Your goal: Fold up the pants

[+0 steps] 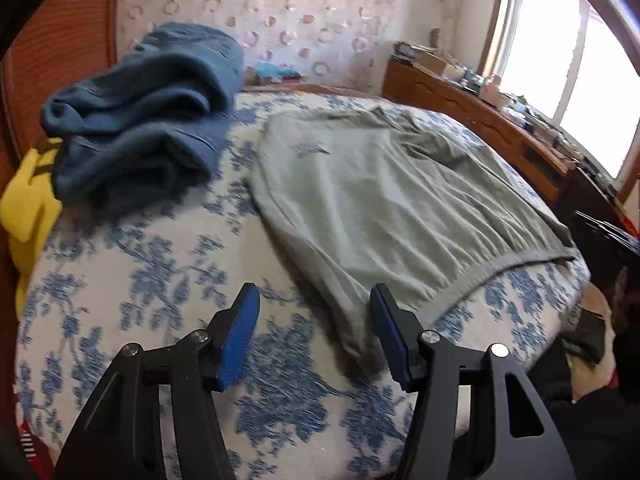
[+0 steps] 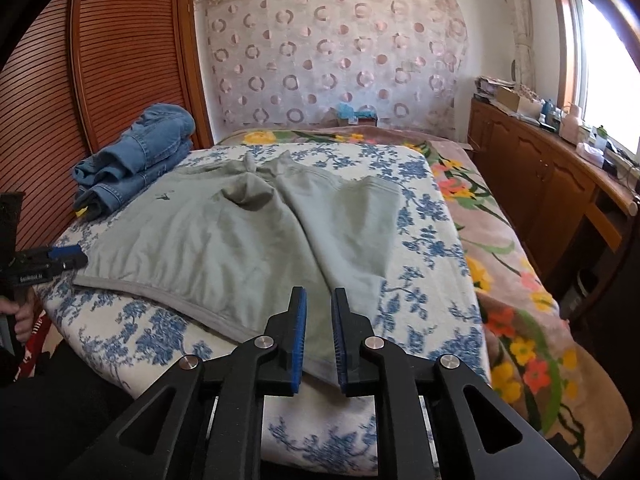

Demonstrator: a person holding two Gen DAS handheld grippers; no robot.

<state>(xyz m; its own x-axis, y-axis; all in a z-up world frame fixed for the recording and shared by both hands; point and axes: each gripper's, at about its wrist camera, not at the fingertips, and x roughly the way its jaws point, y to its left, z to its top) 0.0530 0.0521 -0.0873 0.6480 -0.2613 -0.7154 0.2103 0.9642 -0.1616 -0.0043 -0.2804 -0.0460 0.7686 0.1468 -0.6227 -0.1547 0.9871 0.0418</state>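
Observation:
Grey-green pants point(image 1: 380, 200) point(image 2: 240, 232) lie spread flat on the blue-flowered bed cover point(image 1: 140, 260) point(image 2: 432, 240), waistband toward me and legs pointing to the far wall. My left gripper point(image 1: 314, 292) is open at the waistband's left corner, whose cloth lies loose beside the right pad. In the right wrist view it point(image 2: 68, 258) sits at that same corner. My right gripper point(image 2: 320, 294) hovers over the waistband's right corner. Its jaws stand a narrow gap apart, the cloth shows between them, and the pads do not press on it.
A pile of folded blue jeans point(image 1: 140, 120) point(image 2: 136, 160) lies on the bed's far left by the slatted wardrobe doors point(image 2: 100, 60), with something yellow point(image 1: 28, 200) beside it. A flowered blanket point(image 2: 520, 300) covers the bed's right side. A cluttered wooden cabinet point(image 2: 540, 184) runs under the window.

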